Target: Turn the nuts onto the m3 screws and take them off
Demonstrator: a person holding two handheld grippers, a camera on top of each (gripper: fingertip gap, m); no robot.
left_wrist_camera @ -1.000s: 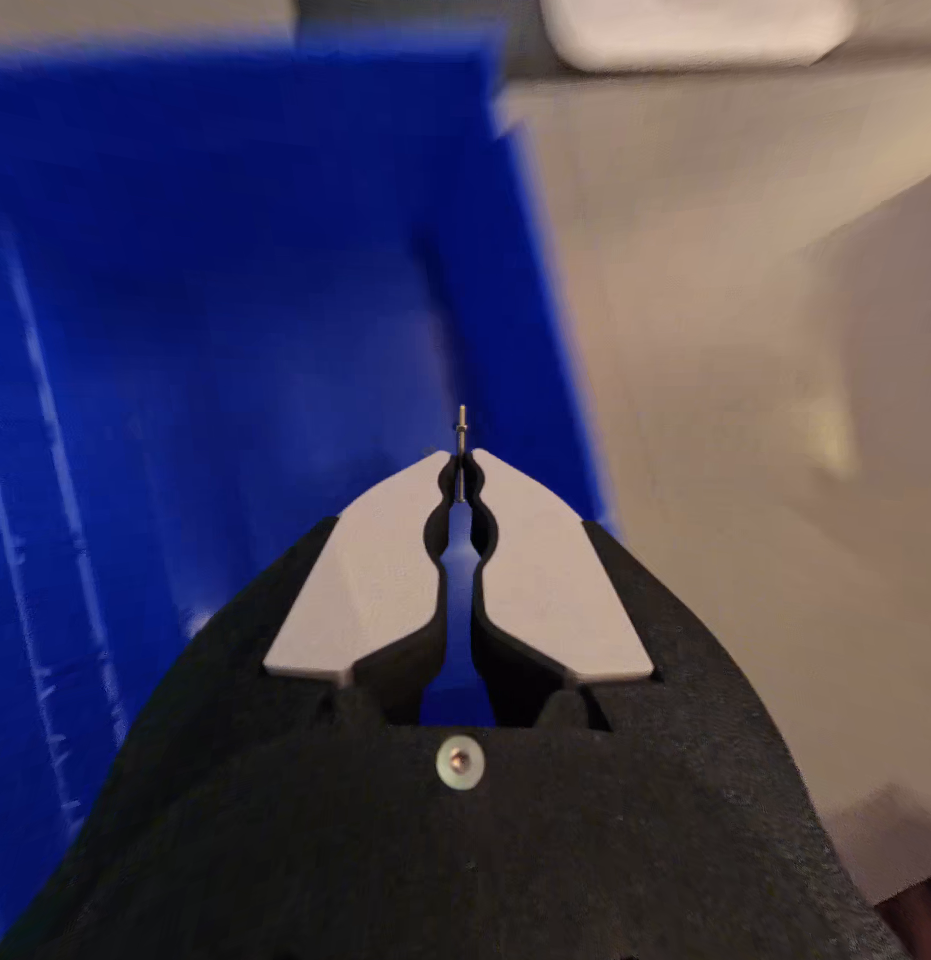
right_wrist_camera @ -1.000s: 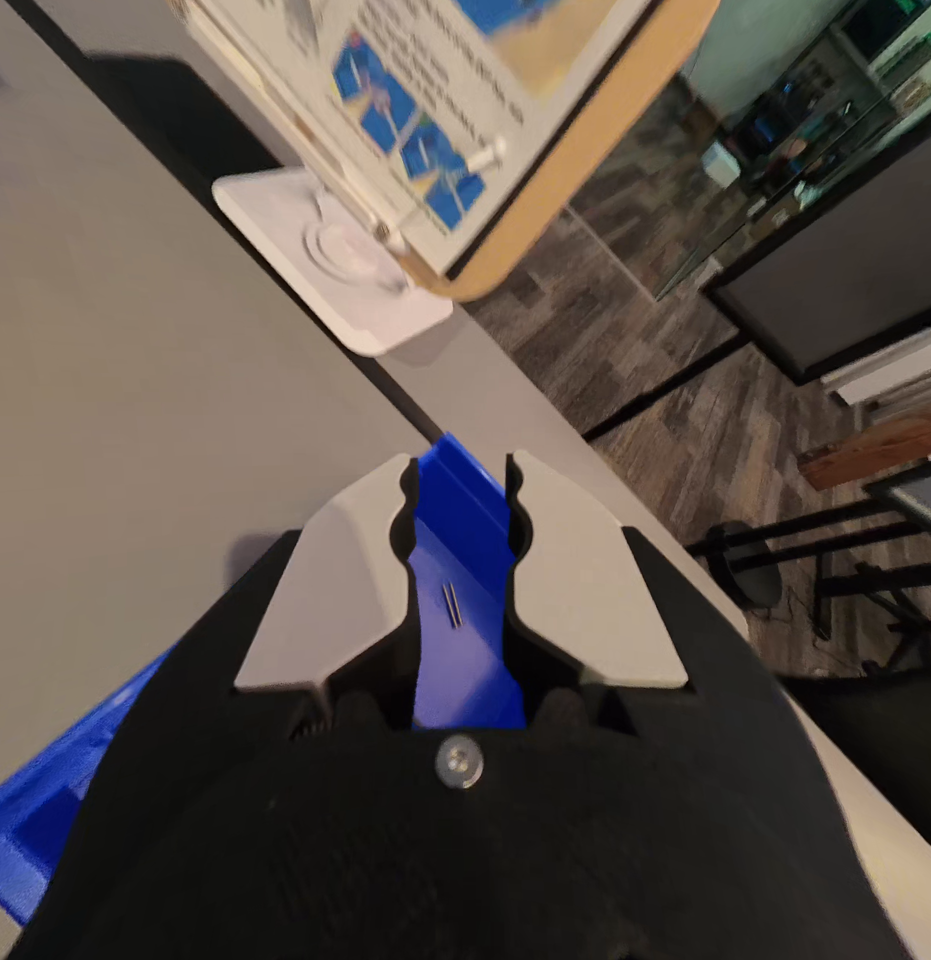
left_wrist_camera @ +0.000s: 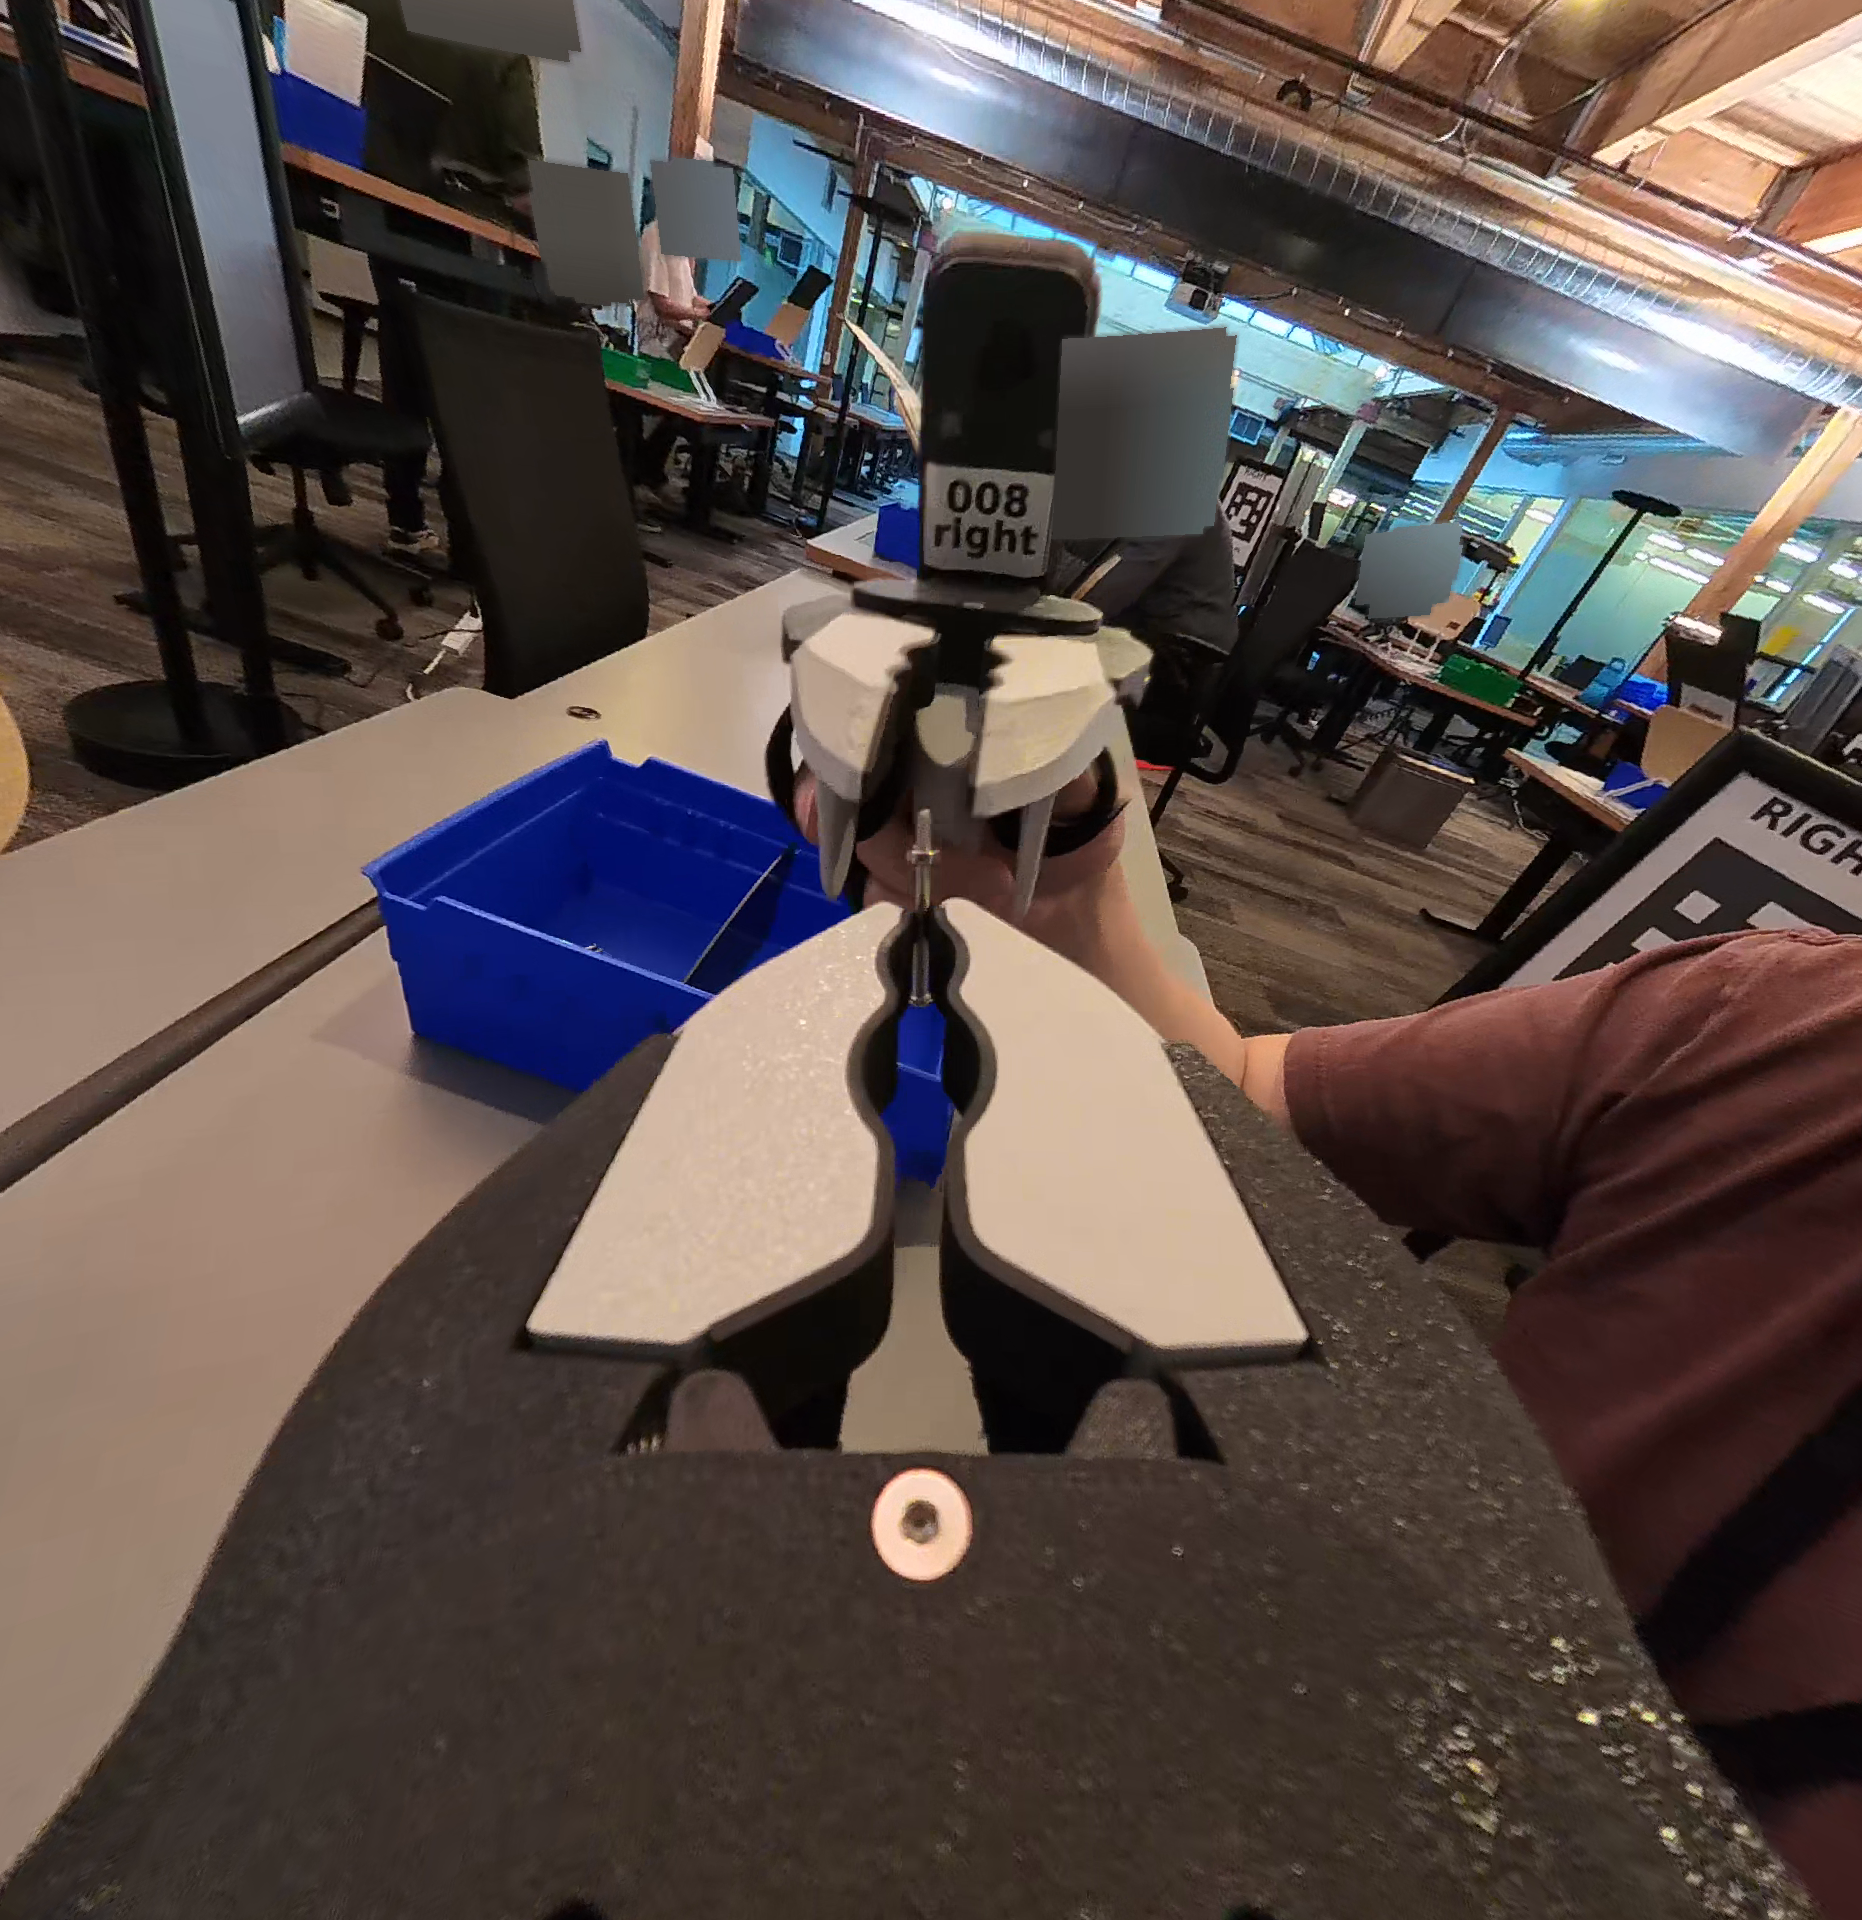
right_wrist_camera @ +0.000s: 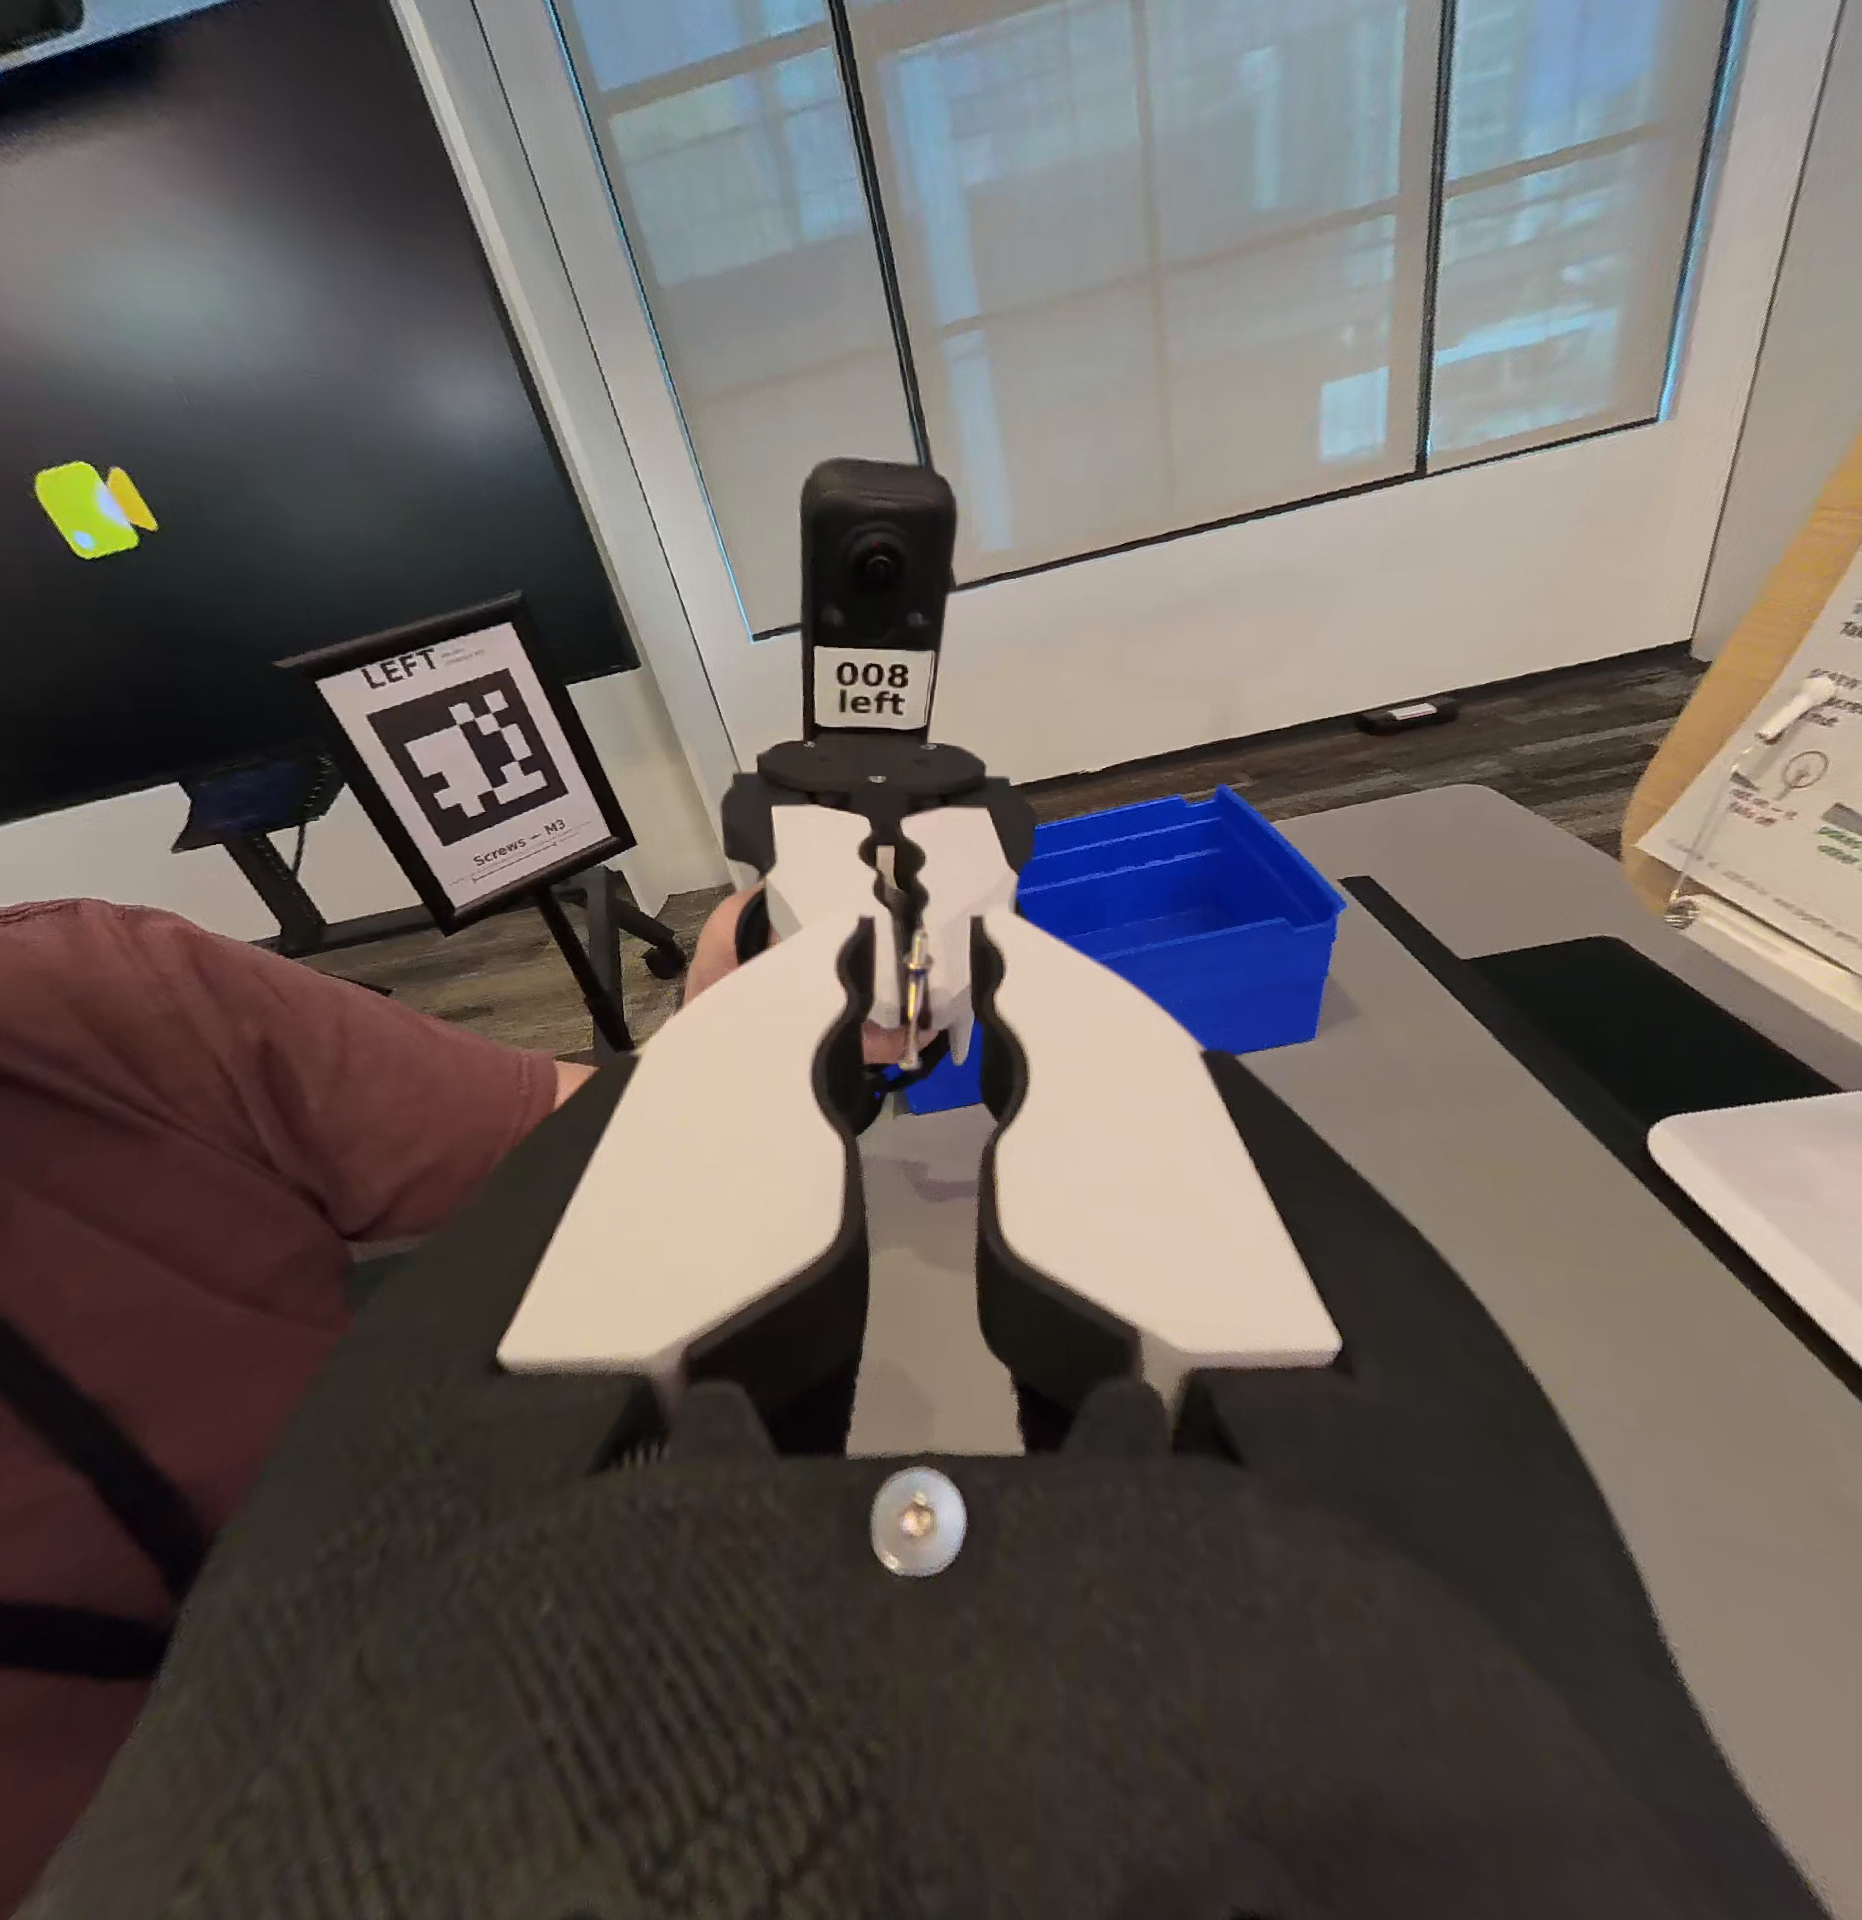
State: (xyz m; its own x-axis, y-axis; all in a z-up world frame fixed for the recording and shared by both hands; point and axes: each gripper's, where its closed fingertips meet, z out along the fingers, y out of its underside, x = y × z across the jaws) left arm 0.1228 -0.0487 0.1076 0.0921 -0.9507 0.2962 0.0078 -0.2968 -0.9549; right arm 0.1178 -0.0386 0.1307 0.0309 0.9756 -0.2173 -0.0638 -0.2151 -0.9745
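My left gripper [left_wrist_camera: 919,914] is shut on a thin m3 screw [left_wrist_camera: 921,940], which sticks out past its tips with a small nut [left_wrist_camera: 922,857] on the shaft. My right gripper [left_wrist_camera: 929,868] faces it head-on, jaws apart on either side of the screw's free end. In the right wrist view my right gripper [right_wrist_camera: 922,940] is open with the screw [right_wrist_camera: 912,992] in the gap between its fingers. The left gripper [right_wrist_camera: 906,1013] holds that screw from the far side. The blue bin [left_wrist_camera: 553,940] sits on the grey table behind, also in the right wrist view [right_wrist_camera: 1218,940].
A grey table [left_wrist_camera: 179,1299] with a dark gap strip [left_wrist_camera: 158,1049]. Framed marker signs stand at each side [left_wrist_camera: 1737,883] [right_wrist_camera: 470,769]. An instruction board [right_wrist_camera: 1789,727] on a white base [right_wrist_camera: 1789,1195] stands at the right. A person's maroon sleeve [left_wrist_camera: 1581,1195] is close by. My left and right fingertips are right by each other.
Both grippers have lifted away from the blue bin and turned to face each other. The left still holds the screw; the right's open fingers now straddle its end.
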